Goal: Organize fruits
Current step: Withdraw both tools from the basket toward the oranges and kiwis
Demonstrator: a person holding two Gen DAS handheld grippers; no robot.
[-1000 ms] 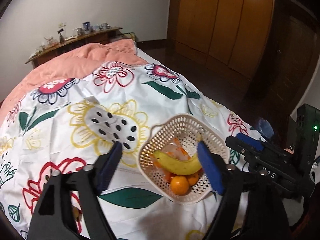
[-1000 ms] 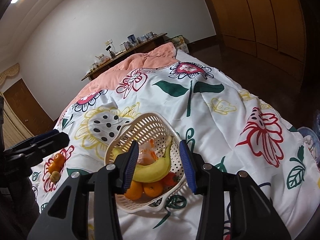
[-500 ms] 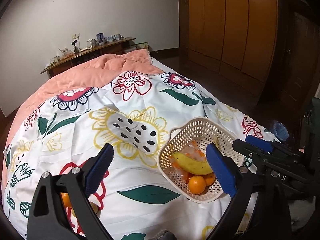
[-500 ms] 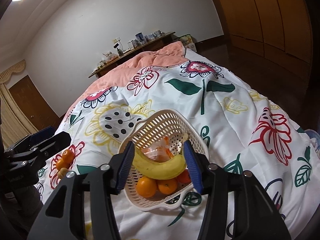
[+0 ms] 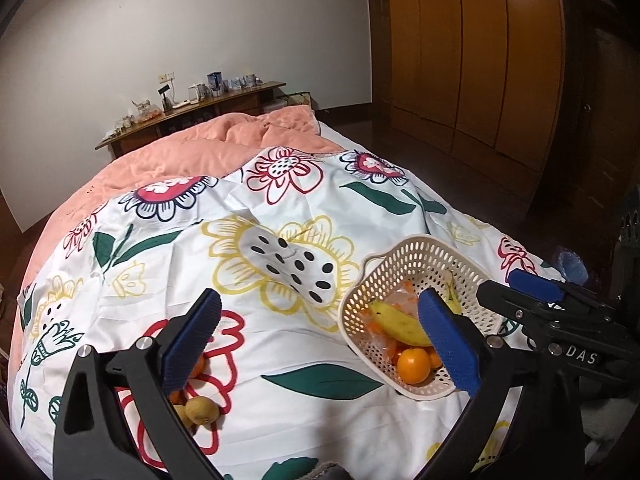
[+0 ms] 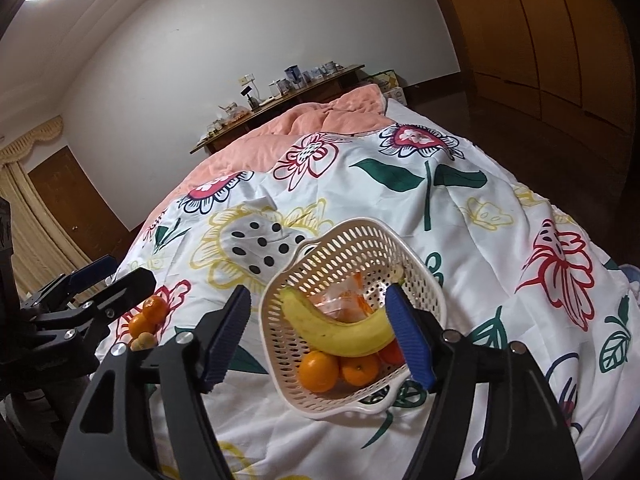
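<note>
Clearly both grippers, left (image 5: 320, 336) and right (image 6: 318, 338), are opening empty, so loose oranges (image 5: 196, 368) could roll off the bed (image 5: 280, 344) if nudged

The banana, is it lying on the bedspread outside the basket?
No, the banana lies inside the white basket, resting across the oranges, with the bedspread under the basket only.
</note>
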